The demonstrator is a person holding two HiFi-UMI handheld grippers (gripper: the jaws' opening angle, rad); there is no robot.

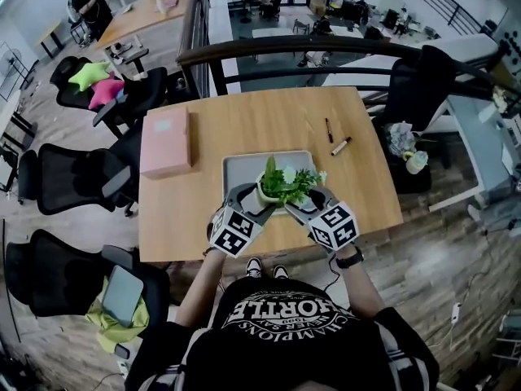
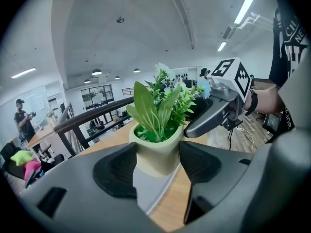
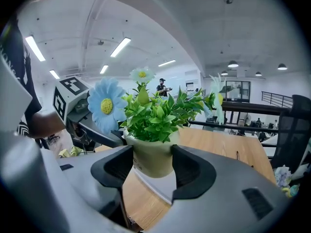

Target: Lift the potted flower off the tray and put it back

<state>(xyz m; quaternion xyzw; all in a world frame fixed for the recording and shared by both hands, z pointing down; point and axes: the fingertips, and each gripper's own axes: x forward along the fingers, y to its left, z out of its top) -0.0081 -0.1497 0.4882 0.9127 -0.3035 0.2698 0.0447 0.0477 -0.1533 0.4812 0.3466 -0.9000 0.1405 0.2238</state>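
one potted flower (image 1: 285,186): a pale cream pot with rounded corners, thick with green leaves, one blue daisy with a yellow centre and a few paler blooms above them. it sits upright over the near edge of the tray (image 1: 244,165); whether its base rests on the tray or hangs just above it i cannot tell. two tongs pinch it. the left gripper (image 1: 256,200) comes in from the tray's near left and the right gripper (image 1: 311,200) from its near right, each with its jaws spread wide and both pads pressed on the pot's sides

the one grey tray lies flat on a light wooden table (image 1: 269,116). left of the tray lies one pink box (image 1: 166,142). beyond the tray's far right corner lie two pens, a dark pen (image 1: 329,129) and a marker (image 1: 341,146), near each other but apart

beyond the tray, past the table's far edge, runs a dark railing (image 1: 326,51) over an open office with desks and strip lights. at least three black office chairs (image 1: 73,177) stand well left of the tray on a wood floor
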